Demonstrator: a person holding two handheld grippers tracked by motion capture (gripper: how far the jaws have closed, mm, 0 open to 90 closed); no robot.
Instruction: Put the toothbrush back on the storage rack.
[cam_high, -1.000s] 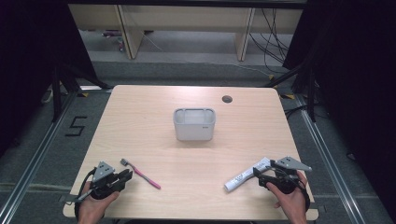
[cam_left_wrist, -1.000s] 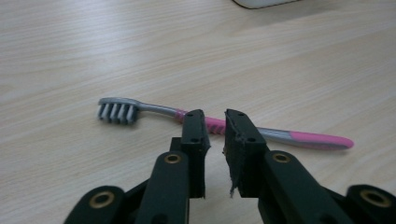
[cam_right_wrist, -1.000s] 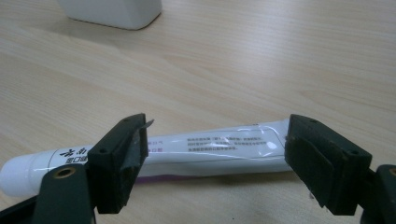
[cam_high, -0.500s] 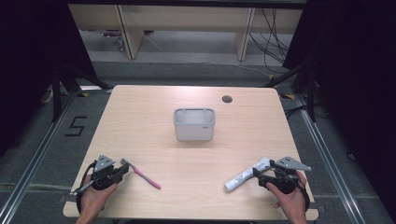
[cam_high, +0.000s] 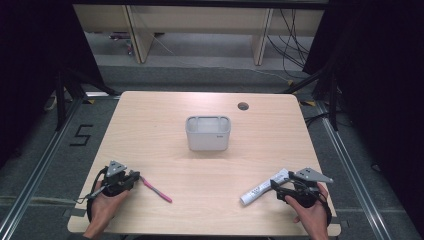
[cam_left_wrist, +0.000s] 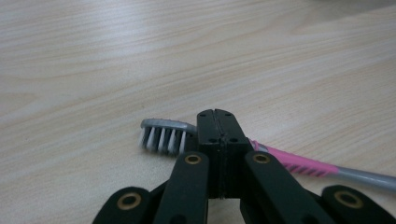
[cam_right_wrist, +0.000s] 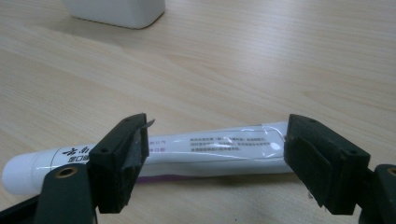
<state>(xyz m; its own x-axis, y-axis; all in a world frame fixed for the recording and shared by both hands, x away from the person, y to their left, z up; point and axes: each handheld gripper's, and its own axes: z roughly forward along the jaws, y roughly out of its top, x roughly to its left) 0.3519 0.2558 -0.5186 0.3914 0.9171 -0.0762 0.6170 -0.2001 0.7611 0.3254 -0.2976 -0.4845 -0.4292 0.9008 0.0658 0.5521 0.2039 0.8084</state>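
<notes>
Pale wood table (cam_high: 280, 135) seen from above, a person's hands at its near edge, each holding a black gripper. Near left, the left gripper (cam_left_wrist: 216, 122) has its jaws pressed together on the neck of a toothbrush (cam_left_wrist: 299, 162), just behind the white bristles; the pink and grey handle lies flat on the table, running off to the right. The brush looks light, stiff and thin, so a pinch at the neck or the ribbed pink grip should hold it, though it could swivel. Near right, the right gripper (cam_right_wrist: 215, 163) is spread wide with a white tube (cam_right_wrist: 205, 150) lying crosswise just beyond its pads, not touched. The tube looks soft and smooth, likely to dent and slip; its middle is the safest hold. A white bin (cam_high: 208, 133) stands mid-table, well apart from both; its inside looks empty
</notes>
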